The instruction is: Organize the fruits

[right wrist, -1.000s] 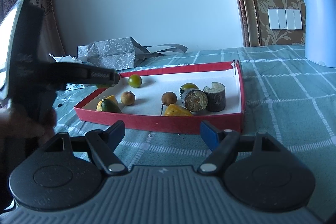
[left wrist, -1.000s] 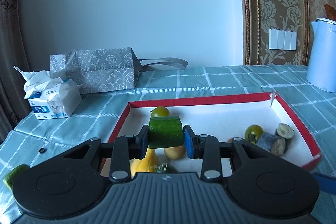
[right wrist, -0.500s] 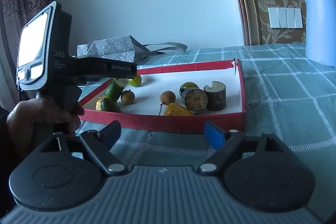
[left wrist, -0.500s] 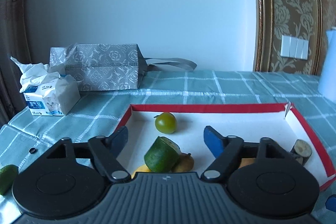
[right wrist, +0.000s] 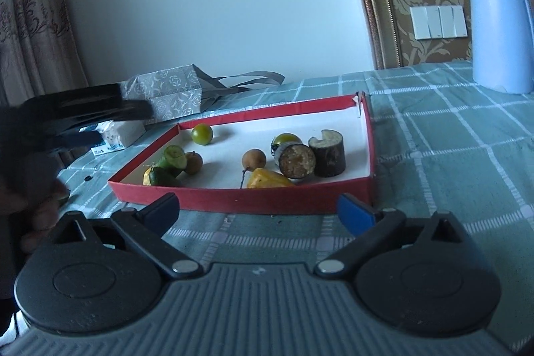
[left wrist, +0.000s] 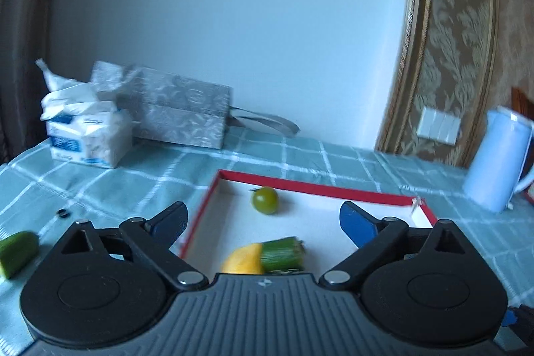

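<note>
Both grippers, left (left wrist: pixel 262 219) and right (right wrist: pixel 258 209), have just been opening, nothing between the jaws. The red tray (right wrist: pixel 233 199) holds the cucumber piece (right wrist: pixel 173 158), green tomatoes, longans. Kettle lettering unreadable.

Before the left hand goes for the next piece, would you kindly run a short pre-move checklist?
1. Left claw open and empty, its jaws just opened: ok.
2. Cucumber piece released inside the red tray, leaning on other fruit: ok.
3. Right claw open and empty, short of the tray: ok.
4. Another cucumber piece lies on the tablecloth, outside the tray: not ok.
5. Dropped piece settled: cannot tell.
</note>
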`<state>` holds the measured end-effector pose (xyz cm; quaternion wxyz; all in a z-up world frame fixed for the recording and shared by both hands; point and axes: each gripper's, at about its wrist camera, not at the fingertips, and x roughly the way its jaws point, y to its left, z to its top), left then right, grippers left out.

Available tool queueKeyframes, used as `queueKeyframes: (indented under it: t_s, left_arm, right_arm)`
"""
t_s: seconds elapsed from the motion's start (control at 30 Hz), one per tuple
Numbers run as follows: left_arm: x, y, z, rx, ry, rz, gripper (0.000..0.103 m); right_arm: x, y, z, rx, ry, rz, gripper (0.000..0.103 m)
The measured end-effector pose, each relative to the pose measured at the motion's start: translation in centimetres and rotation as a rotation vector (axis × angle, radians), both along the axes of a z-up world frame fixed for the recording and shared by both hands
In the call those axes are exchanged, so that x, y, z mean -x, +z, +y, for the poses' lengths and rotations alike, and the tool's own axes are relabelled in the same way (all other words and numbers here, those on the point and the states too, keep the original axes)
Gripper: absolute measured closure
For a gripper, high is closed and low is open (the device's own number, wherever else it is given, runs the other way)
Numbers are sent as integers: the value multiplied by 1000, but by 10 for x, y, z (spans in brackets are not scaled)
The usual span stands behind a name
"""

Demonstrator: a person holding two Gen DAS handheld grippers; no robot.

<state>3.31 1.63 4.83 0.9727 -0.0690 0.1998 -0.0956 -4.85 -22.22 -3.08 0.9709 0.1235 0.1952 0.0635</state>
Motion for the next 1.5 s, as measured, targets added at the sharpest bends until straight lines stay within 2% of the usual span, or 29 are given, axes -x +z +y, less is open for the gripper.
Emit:
queueKeyframes:
  t_s: [0.13,0.27,0.37,0.6,0.7,1.0,1.13,1.37,1.5]
  left_arm:
    - [19,3,23,-7,82,-14,5]
    - [42,3,23,-81,114,-38,5]
    - [56,0,14,-128,105,-41,5]
    - [77,-13,-8,-189,46,-17,4]
    - [81,-15,-9,-178,59,-5,0]
    - [85,-15,4,-182,102,4,0]
    - [87,-13,9,-171,85,0,0]
    - [85,-15,11,-179,116,25,0]
    - [85,-14,17,-145,112,19,0]
  right_arm:
    - [2,2,2,12,1,-9,0]
    - [9,10,14,77,-35,-58,0]
    - [10,16,24,98,-85,-70,0]
    - [1,17,55,243,-169,-38,0]
    - [-2,15,64,270,-183,-26,0]
    - [-5,11,75,238,-163,-5,0]
    - [-5,12,80,256,-167,-13,0]
    - [-5,12,83,260,-167,-17,0]
    - [-4,13,81,248,-167,-26,0]
